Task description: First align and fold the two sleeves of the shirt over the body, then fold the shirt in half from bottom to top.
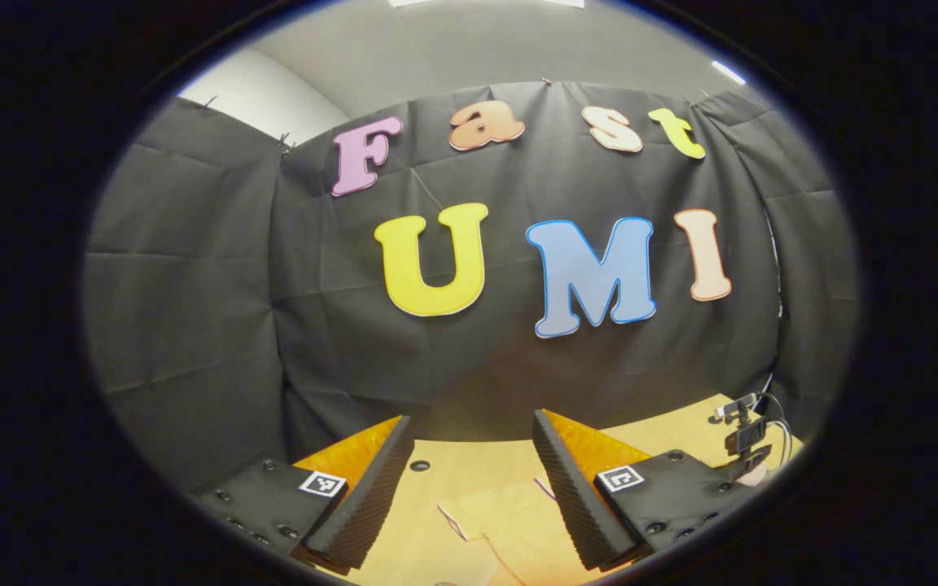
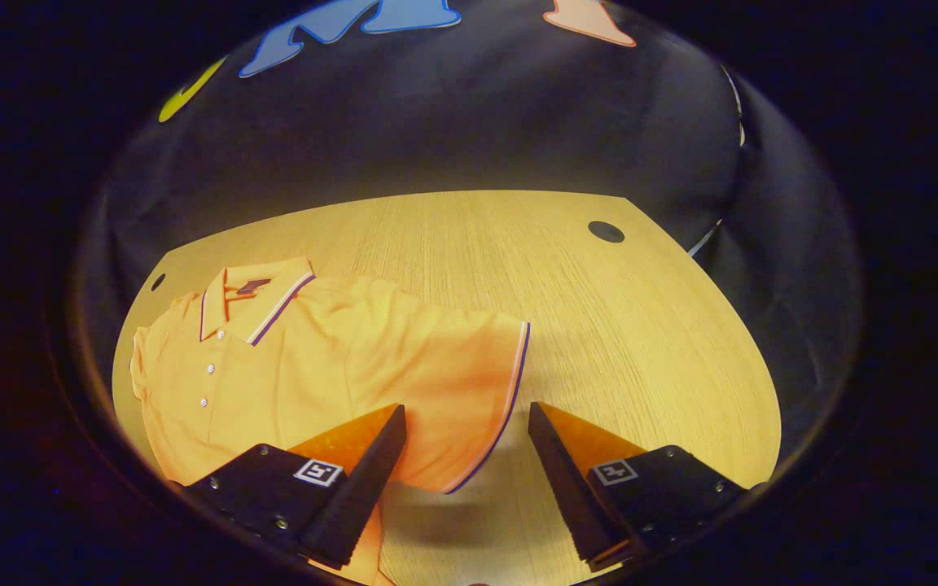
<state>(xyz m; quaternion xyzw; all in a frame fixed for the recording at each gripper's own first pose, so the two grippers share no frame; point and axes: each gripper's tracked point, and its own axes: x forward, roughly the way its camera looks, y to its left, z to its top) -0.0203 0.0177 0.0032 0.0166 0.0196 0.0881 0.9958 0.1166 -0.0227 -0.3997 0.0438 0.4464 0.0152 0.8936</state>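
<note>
**A:** What do I have closest in on the right side?

**B:** In the right gripper view, my right tool (image 2: 465, 480) hangs above the counter (image 2: 615, 342) with its jaws spread wide and nothing between them. The shirt (image 2: 314, 366) lies flat just past them, front up, buttons showing. Its near sleeve (image 2: 469, 382) sticks out toward the gap between the fingers, and the striped cuff runs right between the two tips. The left finger (image 2: 355, 480) overlaps the sleeve fabric in the picture; I cannot tell whether it touches.

**A:** And farther out?

**B:** The collar (image 2: 253, 305) points away from me, toward the far edge of the counter. Bare wood lies to the right of the sleeve, with a dark round hole (image 2: 606, 231) near the far corner. Behind that is the black cloth wall.

**A:** What does the left side add?

**B:** The left gripper view looks much more level. My left tool (image 1: 469, 488) is also wide open and holds nothing. Between its fingers I see just a pale slice of the shirt (image 1: 518, 521) on the counter (image 1: 453, 472), low in the picture, with a small hole (image 1: 419, 465) beyond it. To the far right a small camera on a stand (image 1: 746, 431) with cables sits at the counter edge. The cloth wall rises behind all of it.

**A:** So the poses differ?

**B:** Yes. The right tool tilts down at the shirt; the left points nearly straight at the wall.
</note>
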